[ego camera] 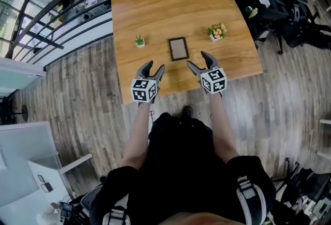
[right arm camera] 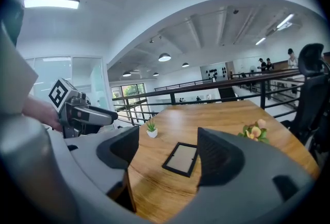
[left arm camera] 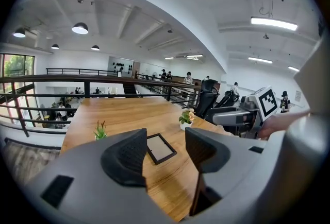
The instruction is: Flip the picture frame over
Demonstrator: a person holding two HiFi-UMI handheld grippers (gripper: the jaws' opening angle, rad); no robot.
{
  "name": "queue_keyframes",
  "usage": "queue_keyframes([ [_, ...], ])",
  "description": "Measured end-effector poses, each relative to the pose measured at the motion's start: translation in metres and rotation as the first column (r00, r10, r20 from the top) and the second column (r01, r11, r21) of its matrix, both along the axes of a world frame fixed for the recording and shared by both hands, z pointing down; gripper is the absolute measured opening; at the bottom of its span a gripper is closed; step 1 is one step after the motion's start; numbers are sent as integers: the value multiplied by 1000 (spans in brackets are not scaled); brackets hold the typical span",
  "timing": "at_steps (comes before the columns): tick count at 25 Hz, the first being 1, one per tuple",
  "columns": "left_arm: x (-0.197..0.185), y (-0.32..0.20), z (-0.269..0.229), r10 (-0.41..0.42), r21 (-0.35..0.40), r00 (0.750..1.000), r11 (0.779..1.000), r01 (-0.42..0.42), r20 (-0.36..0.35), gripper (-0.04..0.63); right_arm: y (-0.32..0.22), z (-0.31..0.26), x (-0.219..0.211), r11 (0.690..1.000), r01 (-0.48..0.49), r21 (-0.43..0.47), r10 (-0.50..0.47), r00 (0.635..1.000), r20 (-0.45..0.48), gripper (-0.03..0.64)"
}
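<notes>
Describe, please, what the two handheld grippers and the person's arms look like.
The left gripper and right gripper match: grey moulded bodies, two curved jaws lined with dark ribbed pads, and each carries a white cube printed with black square markers. No cables show. The person wears a black top; the forearms are uncovered.

Open-plan office mezzanine. Black metal railing from nine to two o'clock, black swivel office chairs at two. White ceiling strip lights overhead.
</notes>
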State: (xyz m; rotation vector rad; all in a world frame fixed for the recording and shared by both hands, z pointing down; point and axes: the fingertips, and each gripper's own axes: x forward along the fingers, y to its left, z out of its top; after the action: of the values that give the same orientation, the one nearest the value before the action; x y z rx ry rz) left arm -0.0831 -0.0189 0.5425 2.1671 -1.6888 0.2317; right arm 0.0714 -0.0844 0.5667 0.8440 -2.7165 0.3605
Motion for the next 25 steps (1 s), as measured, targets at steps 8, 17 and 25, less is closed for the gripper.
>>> queue_keyframes([
  [8,-4,-21,18,-1,-43,1000,999,1,-5,247,-16,12,0,1000,-13,-22,13,999,-29,348],
  [17,-13,-62,34,73,-75,997,994,-74,-15,247,-55,23,7,993,-111,-50,107,991,-79,348],
  [25,-32,-100,67,122,-124,992,985,-124,-23,247,-74,35,6,971,-231,-56,225,969,-99,344],
])
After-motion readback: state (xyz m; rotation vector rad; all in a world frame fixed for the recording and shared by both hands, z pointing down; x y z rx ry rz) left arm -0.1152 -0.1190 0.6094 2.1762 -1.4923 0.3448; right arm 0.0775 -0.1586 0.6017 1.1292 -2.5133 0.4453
